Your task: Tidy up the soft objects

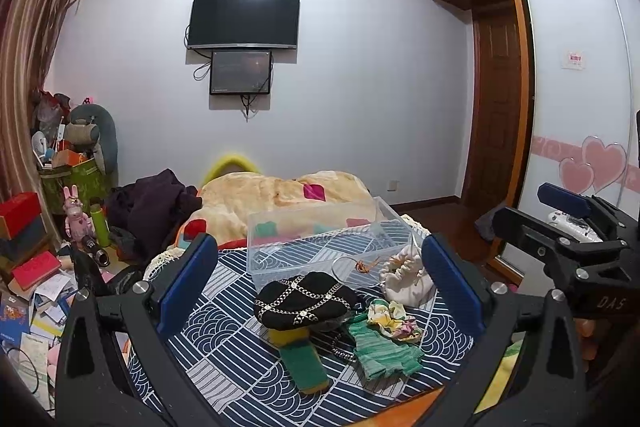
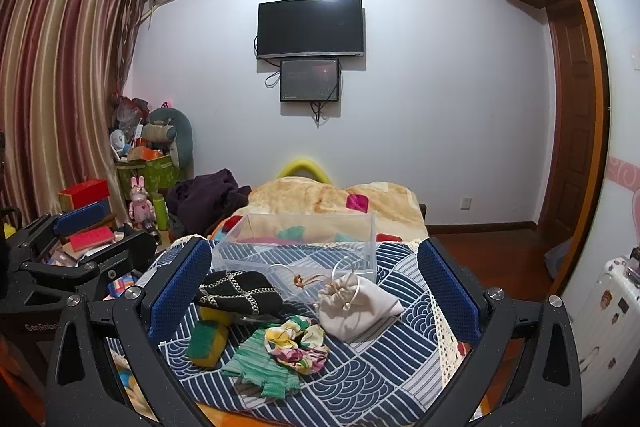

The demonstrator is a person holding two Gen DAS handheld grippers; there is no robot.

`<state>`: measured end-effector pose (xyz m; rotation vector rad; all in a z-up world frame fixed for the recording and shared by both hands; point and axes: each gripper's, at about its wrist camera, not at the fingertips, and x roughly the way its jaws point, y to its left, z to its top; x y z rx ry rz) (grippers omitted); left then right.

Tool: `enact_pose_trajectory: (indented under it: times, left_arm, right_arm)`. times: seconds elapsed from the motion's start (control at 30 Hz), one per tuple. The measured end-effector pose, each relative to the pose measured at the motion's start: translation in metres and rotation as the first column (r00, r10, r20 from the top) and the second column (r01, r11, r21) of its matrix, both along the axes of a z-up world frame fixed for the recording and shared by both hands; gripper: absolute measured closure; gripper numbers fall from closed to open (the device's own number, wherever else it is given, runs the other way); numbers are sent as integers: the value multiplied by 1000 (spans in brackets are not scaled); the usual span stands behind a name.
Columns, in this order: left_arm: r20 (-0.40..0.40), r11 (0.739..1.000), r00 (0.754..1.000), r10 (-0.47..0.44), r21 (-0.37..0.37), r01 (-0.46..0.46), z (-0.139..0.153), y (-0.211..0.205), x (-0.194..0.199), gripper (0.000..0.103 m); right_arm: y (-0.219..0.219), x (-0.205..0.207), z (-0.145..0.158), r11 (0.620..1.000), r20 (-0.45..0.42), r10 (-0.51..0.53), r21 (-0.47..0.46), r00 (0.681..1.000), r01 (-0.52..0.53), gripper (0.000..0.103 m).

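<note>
Soft things lie on a blue-and-white patterned cloth on the bed: a black chain-trimmed pouch, a yellow-and-green sponge, a green knit piece, a floral scrunchie and a white drawstring bag. A clear plastic box stands empty behind them. My left gripper is open above the pile, holding nothing. My right gripper is open, also empty.
A peach quilt covers the far bed. Dark clothes lie at its left. Boxes, books and toys crowd the floor on the left. A wardrobe with sliding doors stands on the right. The right gripper shows in the left wrist view.
</note>
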<state>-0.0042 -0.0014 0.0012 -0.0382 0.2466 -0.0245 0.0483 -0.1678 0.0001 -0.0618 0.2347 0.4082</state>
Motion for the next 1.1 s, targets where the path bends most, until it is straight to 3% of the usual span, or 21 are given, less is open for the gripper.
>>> enact_pose_trajectory:
  times: [1.1]
  left_arm:
    - [9, 1000, 1000, 7, -3, -7, 0, 1, -1, 0]
  right_arm:
    - [-4, -1, 2, 1000, 11, 0, 6, 1000, 0, 0]
